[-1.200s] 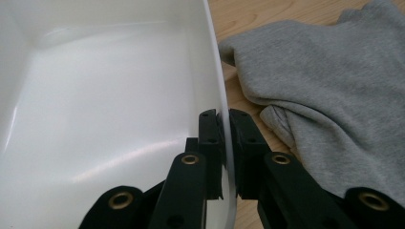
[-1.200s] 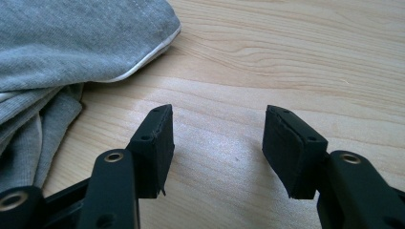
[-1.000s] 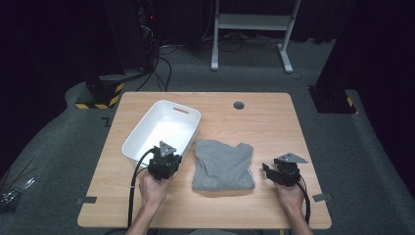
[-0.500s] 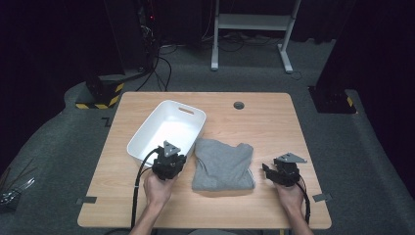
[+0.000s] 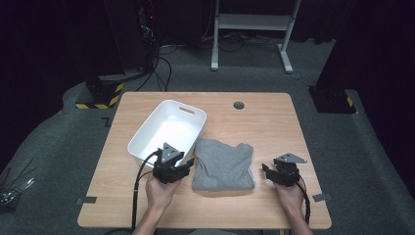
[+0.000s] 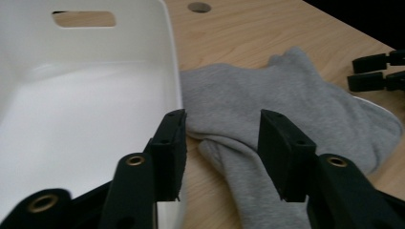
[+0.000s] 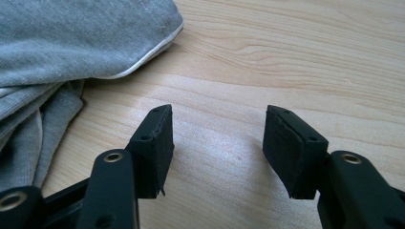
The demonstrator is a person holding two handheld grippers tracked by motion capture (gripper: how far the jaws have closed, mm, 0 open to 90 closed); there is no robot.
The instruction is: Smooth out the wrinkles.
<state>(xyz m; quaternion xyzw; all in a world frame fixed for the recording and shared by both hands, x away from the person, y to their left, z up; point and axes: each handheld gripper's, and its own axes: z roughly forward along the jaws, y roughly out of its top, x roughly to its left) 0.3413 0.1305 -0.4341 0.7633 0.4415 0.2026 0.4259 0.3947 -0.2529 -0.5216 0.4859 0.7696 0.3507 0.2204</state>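
Grey garment point(image 5: 222, 165) lies folded on the wooden counter point(image 5: 274, 122), roughly mid-counter toward the person's side, its left edge just beside the white tub point(image 5: 169, 128). In the left gripper view the cloth point(image 6: 286, 100) runs right up to the tub wall point(image 6: 167, 57); whether they touch, can't tell.

Left gripper point(image 5: 185, 164) sits at the garment's left edge, near the tub's front corner, held in the left hand point(image 5: 160, 188). Its jaws have just been opening and now stand released: in its own view the left gripper point(image 6: 222, 138) has a fold of grey cloth lying between the jaws, pads clear of it on both sides. Cable trails from it back toward the counter's near edge.

Right gripper point(image 5: 266, 171) is on the counter just right of the garment, apart from the cloth, held in the right hand point(image 5: 289, 193). In its own view the right gripper point(image 7: 217, 129) has jaws spread wide over bare wood, nothing between them; the garment's white-trimmed hem point(image 7: 143, 52) is up and to the left of them, not touching.

Tub is tilted diagonally on the counter, handle slot point(image 5: 186, 110) at its far end, inside empty. Small round grommet point(image 5: 239, 105) in the counter beyond the garment. Right gripper's jaws also show at the far right edge of the left gripper view point(image 6: 377, 71).
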